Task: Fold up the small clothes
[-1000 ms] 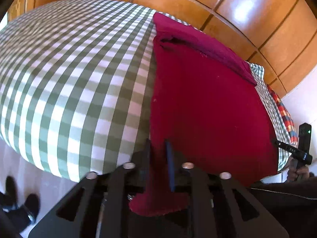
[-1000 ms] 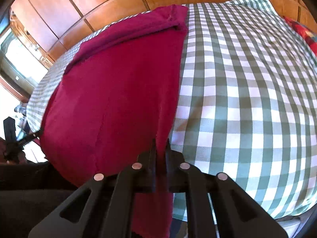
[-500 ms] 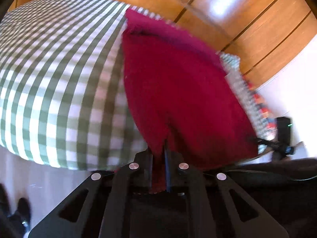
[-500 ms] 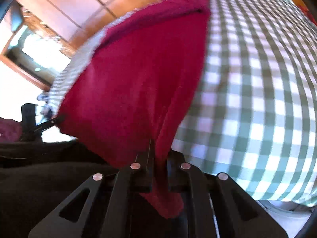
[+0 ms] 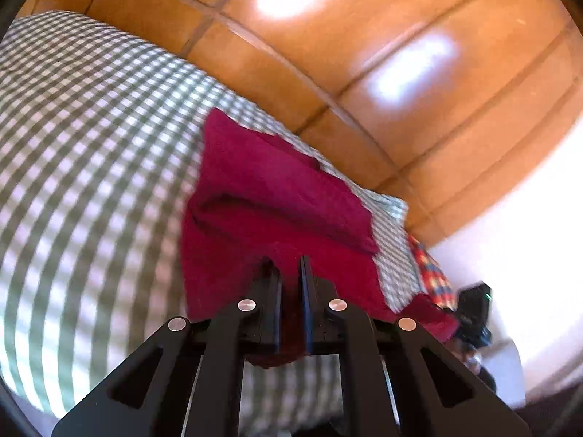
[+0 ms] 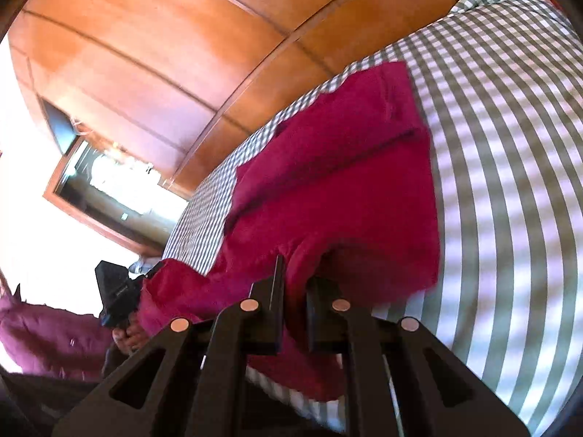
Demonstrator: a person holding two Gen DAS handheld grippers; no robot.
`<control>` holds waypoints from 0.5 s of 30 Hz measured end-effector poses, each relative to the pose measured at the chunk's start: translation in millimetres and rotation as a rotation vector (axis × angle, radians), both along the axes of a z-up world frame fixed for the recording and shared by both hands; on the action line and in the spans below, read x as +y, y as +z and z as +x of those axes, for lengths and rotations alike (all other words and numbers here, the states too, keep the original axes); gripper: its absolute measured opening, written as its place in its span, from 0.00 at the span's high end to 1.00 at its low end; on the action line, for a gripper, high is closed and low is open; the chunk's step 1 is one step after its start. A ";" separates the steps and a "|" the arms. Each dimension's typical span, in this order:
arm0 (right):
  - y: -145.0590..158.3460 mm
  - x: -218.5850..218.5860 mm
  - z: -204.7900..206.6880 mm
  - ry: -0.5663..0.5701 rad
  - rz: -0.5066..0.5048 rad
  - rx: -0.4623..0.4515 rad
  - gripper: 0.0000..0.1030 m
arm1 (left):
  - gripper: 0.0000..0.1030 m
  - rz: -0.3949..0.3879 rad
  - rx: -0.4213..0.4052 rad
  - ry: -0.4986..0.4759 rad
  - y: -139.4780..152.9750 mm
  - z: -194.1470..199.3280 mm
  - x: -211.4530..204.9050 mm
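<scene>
A dark red garment (image 5: 277, 196) lies on a green-and-white checked bed cover (image 5: 91, 167). My left gripper (image 5: 289, 266) is shut on the garment's near left corner and holds it lifted off the cover. In the right wrist view the same red garment (image 6: 346, 189) bulges up from the checked cover (image 6: 510, 182), its near right corner pinched in my shut right gripper (image 6: 295, 273). The near edge hangs between the two grippers and folds over the part still lying flat. The other gripper (image 6: 116, 295) shows at the left of the right wrist view.
Polished wooden panels (image 5: 364, 54) rise behind the bed. A red, blue and yellow plaid cloth (image 5: 431, 273) lies at the bed's right end. A purple cloth (image 6: 47, 335) sits low left in the right wrist view, beside a wood-framed window (image 6: 109, 189).
Both grippers closed fully on the garment's near corners and rose, carrying the near edge up and towards the wooden panels. The flat red cloth now bunches into a fold.
</scene>
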State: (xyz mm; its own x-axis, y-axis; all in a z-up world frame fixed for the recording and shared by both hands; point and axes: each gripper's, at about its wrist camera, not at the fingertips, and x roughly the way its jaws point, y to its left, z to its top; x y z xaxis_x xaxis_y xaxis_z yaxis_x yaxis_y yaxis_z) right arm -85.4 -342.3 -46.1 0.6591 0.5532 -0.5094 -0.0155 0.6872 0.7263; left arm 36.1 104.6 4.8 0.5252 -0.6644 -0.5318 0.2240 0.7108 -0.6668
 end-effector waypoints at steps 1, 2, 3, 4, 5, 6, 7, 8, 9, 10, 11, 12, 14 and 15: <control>-1.6 -3.3 12.0 -0.014 0.004 0.013 0.89 | 0.92 0.014 0.018 0.029 -1.0 15.0 -1.7; -2.9 -5.5 22.1 -0.028 0.004 0.026 0.86 | 0.89 0.019 0.024 0.045 -1.4 27.2 -2.6; -4.2 -10.4 31.7 -0.056 0.004 0.037 0.75 | 0.77 0.032 0.032 0.060 -0.8 38.3 -5.1; -3.0 -16.9 38.0 -0.069 0.020 0.035 0.45 | 0.57 0.048 0.053 0.081 -0.3 52.9 -6.0; -1.6 -22.6 40.7 -0.092 0.036 0.025 0.36 | 0.48 0.044 0.061 0.099 0.6 60.2 -4.2; 1.5 -28.2 40.1 -0.112 0.048 0.011 0.34 | 0.39 0.024 0.062 0.133 3.0 66.8 0.6; 3.8 -30.9 39.1 -0.110 0.054 0.001 0.34 | 0.39 0.000 0.061 0.148 1.9 68.0 7.1; 6.1 -33.4 34.7 -0.109 0.053 -0.010 0.34 | 0.38 -0.025 0.061 0.153 2.4 69.2 13.3; 7.1 -36.1 29.4 -0.110 0.044 -0.015 0.29 | 0.32 -0.042 0.058 0.159 2.8 68.9 19.8; 6.4 -37.8 19.3 -0.112 0.012 -0.011 0.28 | 0.29 -0.041 0.050 0.183 1.9 64.6 30.0; 5.3 -40.8 11.8 -0.111 -0.013 -0.005 0.28 | 0.29 -0.020 0.048 0.208 -1.4 59.3 38.2; 1.7 -39.5 1.9 -0.107 -0.066 0.009 0.28 | 0.29 0.000 0.050 0.213 -4.7 54.6 41.4; -4.2 -30.7 -0.1 -0.107 -0.155 0.037 0.28 | 0.29 0.056 0.047 0.171 -19.9 39.1 44.3; -8.7 -27.6 -4.1 -0.104 -0.187 0.051 0.29 | 0.29 0.102 0.055 0.134 -30.5 28.3 39.9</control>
State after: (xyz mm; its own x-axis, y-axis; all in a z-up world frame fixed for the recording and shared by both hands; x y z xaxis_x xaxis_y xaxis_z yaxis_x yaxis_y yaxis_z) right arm -89.5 -369.9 -54.8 0.6784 0.3758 -0.6314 0.0966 0.8063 0.5836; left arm 64.3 144.6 -25.7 0.5741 -0.5313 -0.6230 0.0879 0.7965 -0.5982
